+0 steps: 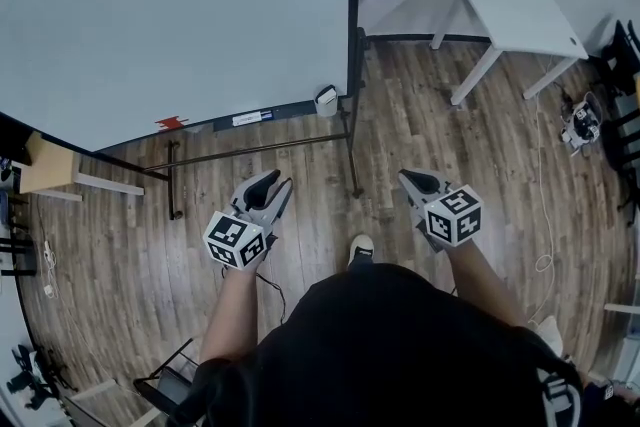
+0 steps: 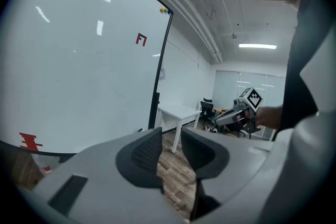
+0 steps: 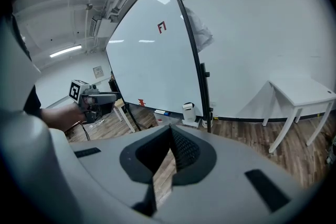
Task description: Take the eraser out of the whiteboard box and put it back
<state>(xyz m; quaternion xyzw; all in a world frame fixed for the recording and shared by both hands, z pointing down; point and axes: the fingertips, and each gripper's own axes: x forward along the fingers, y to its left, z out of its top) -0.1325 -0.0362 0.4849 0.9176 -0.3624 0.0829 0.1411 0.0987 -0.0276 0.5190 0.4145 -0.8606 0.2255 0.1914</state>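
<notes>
Before the whiteboard you are holding left gripper slightly parted, right gripper closed, both empty; approach the box squarely, jaws opening.

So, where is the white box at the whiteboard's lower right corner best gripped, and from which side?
Probably its two side walls, coming from the front: the white box stands upright at the tray's end with the whiteboard behind it. Its contents cannot be made out.
</notes>
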